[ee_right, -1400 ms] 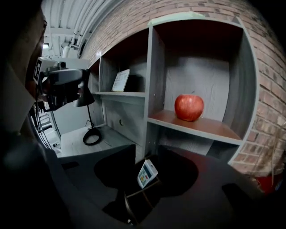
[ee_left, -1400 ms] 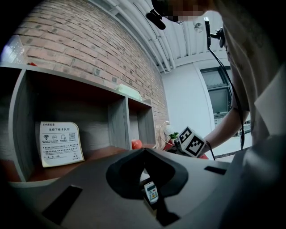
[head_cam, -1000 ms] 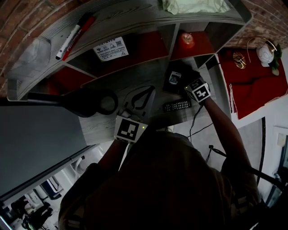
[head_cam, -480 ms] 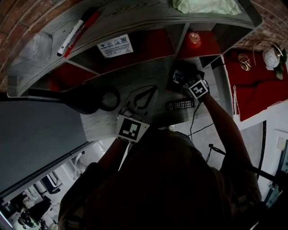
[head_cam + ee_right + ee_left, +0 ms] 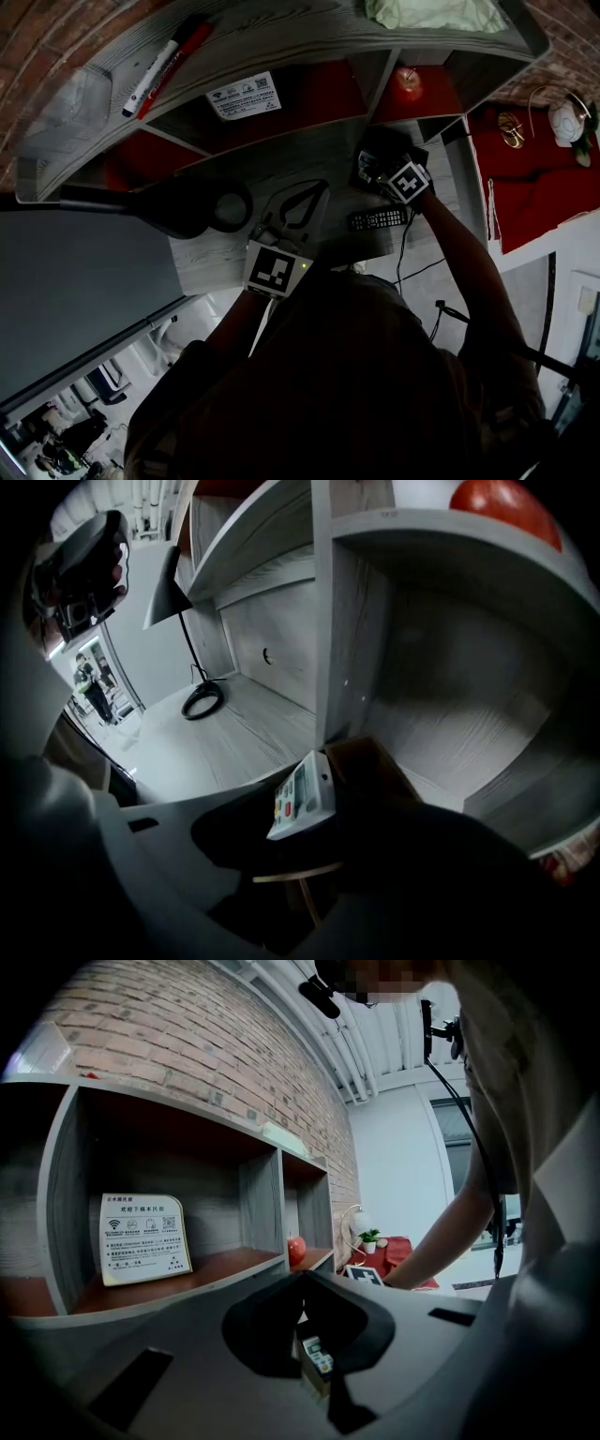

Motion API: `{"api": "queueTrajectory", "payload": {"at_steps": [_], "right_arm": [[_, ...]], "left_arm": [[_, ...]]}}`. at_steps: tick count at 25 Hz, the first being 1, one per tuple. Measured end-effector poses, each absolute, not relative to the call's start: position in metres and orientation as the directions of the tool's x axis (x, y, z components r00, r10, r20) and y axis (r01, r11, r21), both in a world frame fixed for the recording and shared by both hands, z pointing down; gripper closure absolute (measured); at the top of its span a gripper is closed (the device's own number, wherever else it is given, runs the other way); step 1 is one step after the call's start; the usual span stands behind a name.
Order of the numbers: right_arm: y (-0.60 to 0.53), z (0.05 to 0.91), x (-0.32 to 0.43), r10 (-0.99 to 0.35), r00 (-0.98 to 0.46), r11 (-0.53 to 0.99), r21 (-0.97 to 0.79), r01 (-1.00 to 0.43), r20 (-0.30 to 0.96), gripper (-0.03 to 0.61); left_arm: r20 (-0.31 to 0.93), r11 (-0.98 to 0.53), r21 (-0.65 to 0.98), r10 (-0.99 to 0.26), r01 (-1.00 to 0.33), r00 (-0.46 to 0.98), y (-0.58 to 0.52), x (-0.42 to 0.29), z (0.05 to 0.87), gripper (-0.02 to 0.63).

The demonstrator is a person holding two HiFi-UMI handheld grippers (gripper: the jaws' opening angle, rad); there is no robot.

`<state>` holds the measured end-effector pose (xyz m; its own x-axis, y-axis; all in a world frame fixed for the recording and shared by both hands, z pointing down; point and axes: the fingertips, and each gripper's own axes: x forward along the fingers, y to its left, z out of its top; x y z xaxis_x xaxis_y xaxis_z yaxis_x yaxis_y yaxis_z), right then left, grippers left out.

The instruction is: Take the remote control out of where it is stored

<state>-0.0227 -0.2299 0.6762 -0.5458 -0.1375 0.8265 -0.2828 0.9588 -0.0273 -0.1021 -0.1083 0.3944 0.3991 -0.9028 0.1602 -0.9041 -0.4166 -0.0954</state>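
A small white remote [image 5: 302, 796] with coloured buttons stands upright in a dark box holder [image 5: 380, 761] on the desk, below the shelf. My right gripper [image 5: 319, 810] points steeply down over it. Its jaws stand open on either side of the remote's top, and no pad visibly presses on it. From the head view, the white remote [image 5: 365, 167] sits in the holder [image 5: 382, 148], right in front of the right gripper [image 5: 378, 170]. My left gripper [image 5: 323, 186] lies level over the desk to the left, tips together and empty. The left gripper [image 5: 305, 1277] faces the holder.
A black remote [image 5: 375, 220] lies flat on the desk near the front edge. The lamp's ring base [image 5: 227, 206] and dark head [image 5: 155, 208] are at the left. In the shelves are a sign card [image 5: 244, 97] and a red apple [image 5: 407, 82]. Markers [image 5: 155, 70] lie on top.
My right gripper has dropped closer onto the white remote in its holder. The left gripper has kept still.
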Motion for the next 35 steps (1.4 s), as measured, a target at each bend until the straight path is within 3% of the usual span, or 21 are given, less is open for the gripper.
{"api": "queueTrajectory", "payload": {"at_steps": [11, 15, 23, 27, 35], "right_arm": [[-0.224, 0.675, -0.027, -0.005, -0.557, 0.964, -0.143, -0.223, 0.831, 0.38], [-0.225, 0.673, -0.023, 0.047, -0.55, 0.964, -0.182, -0.194, 0.834, 0.436], [-0.192, 0.672, -0.025, 0.253, -0.49, 0.952, -0.305, -0.029, 0.834, 0.46], [-0.179, 0.702, -0.032, 0.159, -0.413, 0.987, -0.135, 0.087, 0.897, 0.46], [-0.16, 0.702, -0.056, 0.176, -0.417, 0.984, -0.152, 0.09, 0.892, 0.486]], "left_arm": [[0.191, -0.391, -0.064, -0.908, -0.918, 0.373, -0.106, -0.114, 0.407, 0.601], [0.191, -0.398, -0.076, -0.906, -0.914, 0.379, -0.108, -0.113, 0.406, 0.601], [0.177, -0.412, -0.084, -0.902, -0.907, 0.394, -0.112, -0.111, 0.405, 0.601], [0.172, -0.407, -0.086, -0.905, -0.909, 0.389, -0.112, -0.113, 0.403, 0.601], [0.194, -0.394, -0.08, -0.907, -0.916, 0.373, -0.109, -0.122, 0.408, 0.601]]}}
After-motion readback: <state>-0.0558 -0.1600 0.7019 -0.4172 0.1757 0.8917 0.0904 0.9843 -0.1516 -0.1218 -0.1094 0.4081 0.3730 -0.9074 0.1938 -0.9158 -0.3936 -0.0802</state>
